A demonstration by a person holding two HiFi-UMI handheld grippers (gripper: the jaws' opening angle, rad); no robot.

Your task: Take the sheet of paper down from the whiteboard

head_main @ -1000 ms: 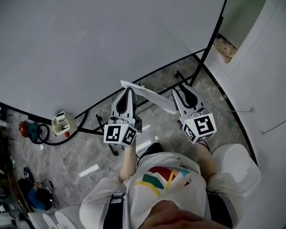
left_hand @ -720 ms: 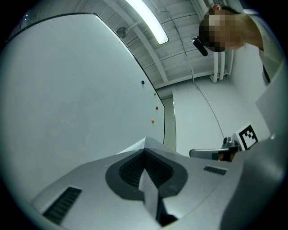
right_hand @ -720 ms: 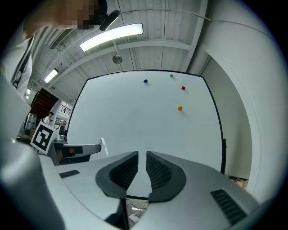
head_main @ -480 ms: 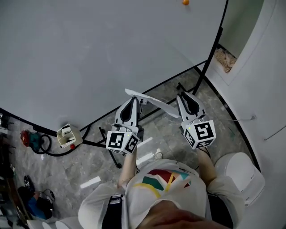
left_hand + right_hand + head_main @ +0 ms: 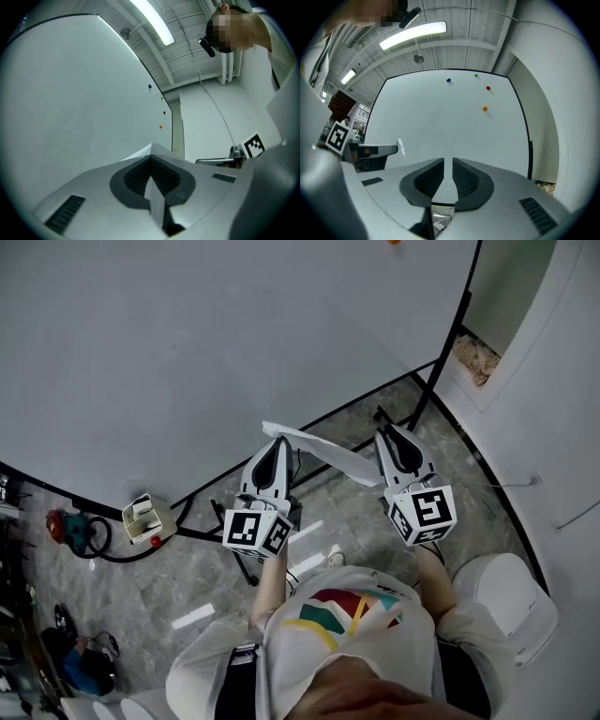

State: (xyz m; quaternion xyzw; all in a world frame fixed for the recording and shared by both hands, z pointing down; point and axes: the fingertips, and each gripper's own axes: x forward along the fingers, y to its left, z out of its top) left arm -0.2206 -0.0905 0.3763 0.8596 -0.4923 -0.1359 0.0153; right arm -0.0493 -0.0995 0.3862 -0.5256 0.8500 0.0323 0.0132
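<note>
The white sheet of paper (image 5: 323,451) hangs free of the whiteboard (image 5: 187,334), stretched in the air between my two grippers. My left gripper (image 5: 277,440) is shut on its far left corner. In the left gripper view the sheet (image 5: 157,201) runs edge-on between the closed pads. My right gripper (image 5: 387,433) points at the board beside the sheet's near right end. Its pads (image 5: 464,178) stand a narrow slit apart, and only the board (image 5: 440,117) shows through. The left gripper (image 5: 377,151) shows there with a tip of paper (image 5: 400,149).
Coloured magnets stay on the board's upper right, among them an orange one (image 5: 484,108) and a red one (image 5: 488,87). The board's black stand (image 5: 422,381) reaches across the stone floor. A small box (image 5: 145,519) and cables lie at the left. A white round seat (image 5: 506,596) stands by the curved wall.
Both grippers and the sheet keep nearly the same places. The head view has shifted slightly, bringing an orange magnet into its top edge.
</note>
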